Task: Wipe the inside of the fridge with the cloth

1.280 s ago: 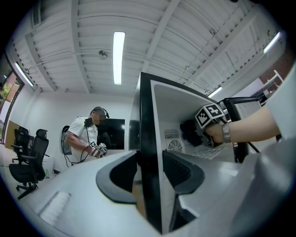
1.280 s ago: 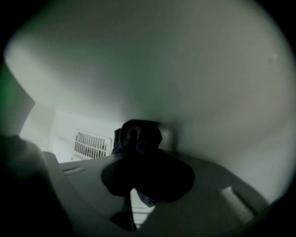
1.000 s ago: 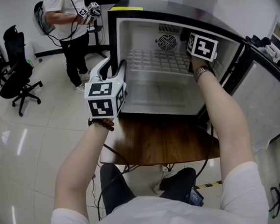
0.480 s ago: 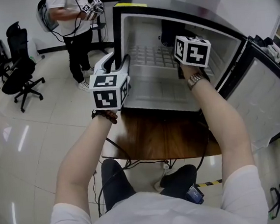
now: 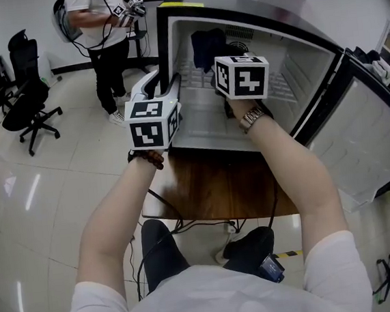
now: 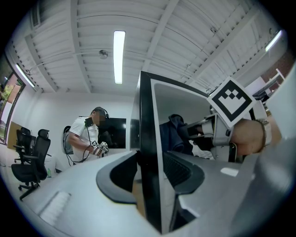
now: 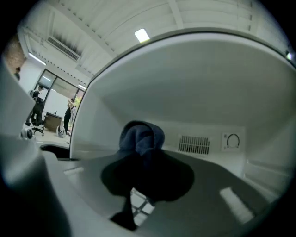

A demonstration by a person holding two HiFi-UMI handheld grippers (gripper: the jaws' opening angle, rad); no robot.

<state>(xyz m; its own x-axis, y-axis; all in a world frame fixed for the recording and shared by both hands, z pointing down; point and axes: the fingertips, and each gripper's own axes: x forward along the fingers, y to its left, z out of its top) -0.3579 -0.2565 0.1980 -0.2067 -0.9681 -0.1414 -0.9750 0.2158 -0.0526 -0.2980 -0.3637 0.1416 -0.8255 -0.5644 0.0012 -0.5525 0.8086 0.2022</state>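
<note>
Right gripper view: my right tongs (image 7: 147,181) pinch the dark blue cloth (image 7: 141,139), which sits inside the fridge (image 5: 324,71) by its left rear corner. My left tongs (image 5: 162,86) clamp the side wall (image 6: 148,139). I reckon the wiping's under way, with plenty left to do.

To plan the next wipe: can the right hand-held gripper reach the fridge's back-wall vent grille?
Probably yes: the right hand-held gripper holds the cloth inside the fridge; nothing blocks the vent grille.

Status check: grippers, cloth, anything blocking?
Left gripper clamped on black front edge of white fridge. Right gripper shut on dark blue cloth, inside fridge. Nothing blocking.
</note>
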